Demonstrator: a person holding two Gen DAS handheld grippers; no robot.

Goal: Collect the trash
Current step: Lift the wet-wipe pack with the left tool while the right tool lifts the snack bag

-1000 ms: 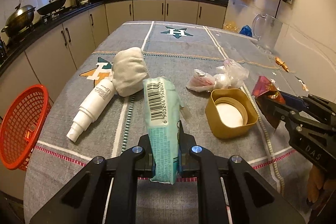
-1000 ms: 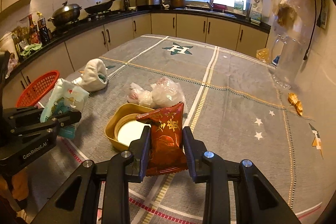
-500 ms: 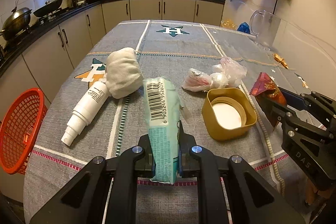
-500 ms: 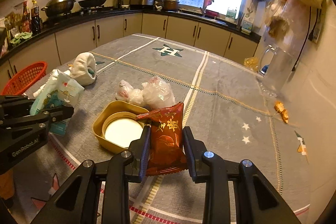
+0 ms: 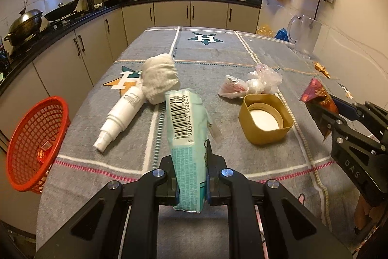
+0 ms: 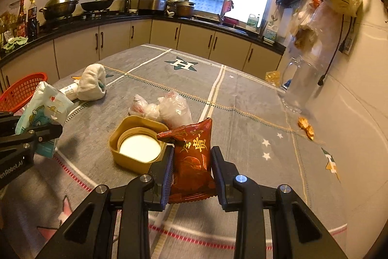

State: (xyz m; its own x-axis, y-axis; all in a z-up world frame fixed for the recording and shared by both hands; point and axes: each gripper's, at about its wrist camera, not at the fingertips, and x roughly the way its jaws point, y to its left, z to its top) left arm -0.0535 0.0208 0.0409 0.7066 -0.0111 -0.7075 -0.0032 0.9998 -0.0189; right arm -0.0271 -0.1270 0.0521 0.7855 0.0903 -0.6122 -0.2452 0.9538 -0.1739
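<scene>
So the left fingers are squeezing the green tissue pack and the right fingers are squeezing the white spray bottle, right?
Not quite. The left gripper does squeeze the green tissue pack, but the right gripper squeezes a red snack packet, as the right wrist view shows. The white spray bottle lies on the table beside a white cloth bundle, with nothing gripping it.

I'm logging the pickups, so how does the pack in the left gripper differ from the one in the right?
The tissue pack is pale green with a barcode; the snack packet is dark red with gold characters. The tissue pack looks longer and flatter, the snack packet shorter and puffier. Both stand upright, clamped in jaws above the table.
</scene>
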